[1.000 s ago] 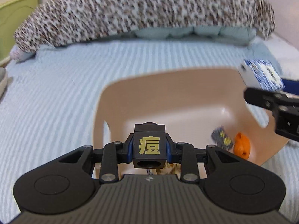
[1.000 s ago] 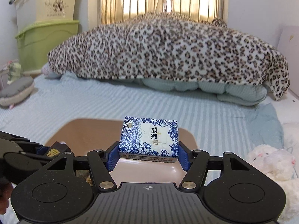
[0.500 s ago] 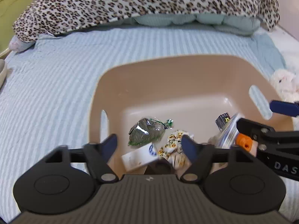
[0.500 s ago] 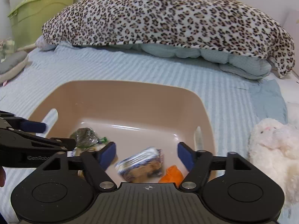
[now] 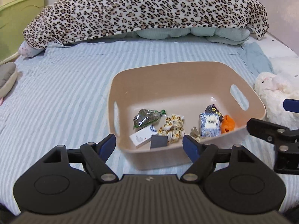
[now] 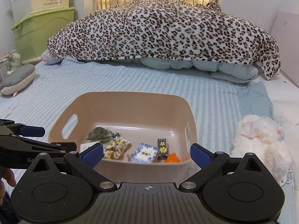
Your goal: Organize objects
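A tan plastic bin [image 5: 186, 78] [image 6: 130, 100] sits on the striped bed. Inside lie a blue-and-white tissue pack [image 5: 209, 125] [image 6: 143, 152], a black cube [image 5: 158, 141], a white box [image 5: 143, 135], a green-grey packet [image 5: 146, 117] [image 6: 100, 133], a yellow patterned cloth [image 5: 172, 127] [image 6: 116, 146], a dark starred box [image 5: 214, 110] [image 6: 162, 148] and an orange toy [image 5: 228, 124] [image 6: 172, 158]. My left gripper [image 5: 149, 145] is open and empty over the bin's near edge. My right gripper [image 6: 146, 152] is open and empty above the bin's near wall.
A leopard-print blanket [image 5: 145, 9] [image 6: 164, 29] covers bedding at the back. A white plush toy [image 5: 276, 97] [image 6: 259, 143] lies right of the bin. A grey cushion [image 6: 18, 78] lies at the left edge. Green storage boxes [image 6: 43, 31] stand beyond the bed.
My left gripper let go of the black cube and my right let go of the tissue pack. Both now lie in the bin. Both grippers opened and pulled back.
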Available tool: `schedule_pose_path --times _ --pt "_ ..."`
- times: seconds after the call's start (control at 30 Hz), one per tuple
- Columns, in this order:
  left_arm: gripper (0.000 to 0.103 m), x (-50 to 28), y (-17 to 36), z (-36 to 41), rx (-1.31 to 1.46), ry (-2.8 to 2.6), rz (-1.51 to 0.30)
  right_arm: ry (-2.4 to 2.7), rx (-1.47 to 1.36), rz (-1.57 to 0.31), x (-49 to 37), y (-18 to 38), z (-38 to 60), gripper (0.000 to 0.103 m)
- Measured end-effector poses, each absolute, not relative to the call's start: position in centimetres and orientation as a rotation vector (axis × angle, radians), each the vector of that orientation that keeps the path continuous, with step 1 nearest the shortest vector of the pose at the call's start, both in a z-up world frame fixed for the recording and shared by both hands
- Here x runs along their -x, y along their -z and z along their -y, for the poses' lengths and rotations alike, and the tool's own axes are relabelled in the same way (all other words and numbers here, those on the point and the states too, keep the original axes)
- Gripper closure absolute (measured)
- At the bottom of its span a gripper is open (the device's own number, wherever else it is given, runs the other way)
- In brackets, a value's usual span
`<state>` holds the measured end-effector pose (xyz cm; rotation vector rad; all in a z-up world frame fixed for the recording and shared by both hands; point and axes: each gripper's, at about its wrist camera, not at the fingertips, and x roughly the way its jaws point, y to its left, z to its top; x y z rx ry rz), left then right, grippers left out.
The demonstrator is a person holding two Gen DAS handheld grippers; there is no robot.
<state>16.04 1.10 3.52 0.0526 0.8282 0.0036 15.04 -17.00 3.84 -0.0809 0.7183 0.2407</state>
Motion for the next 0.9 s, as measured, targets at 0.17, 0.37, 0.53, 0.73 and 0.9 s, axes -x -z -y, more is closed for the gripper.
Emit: schedule_pose_path --times 0.17,0.37,0.53,0.73,0.9 --pt "0.024 -12.9 -3.9 -1.3 -0.070 -0.013 -0.796 -0.237 0.059 -0.690 -11.9 -4.5 17.4 0.001" --pt "0.024 -9.2 -3.7 -1.0 -0.065 -0.010 -0.774 -0.238 0.011 -0.671 -8.7 -4.4 18.1 0.000" --pt "0.024 -6.4 -3.4 -1.5 -0.032 -0.001 -0.768 -0.228 -0.010 -0.647 -5.8 -4.4 18.6 0.000" --pt "0.024 -3.2 -3.8 -2.4 -0.004 -0.016 -0.739 -0.220 -0.009 -0.650 -2.7 -4.0 18.5 0.000" --pt "0.024 -0.9 -4.7 -2.8 0.002 -0.021 -0.709 -0.226 -0.021 -0.671 -1.0 -3.5 18.5 0.000"
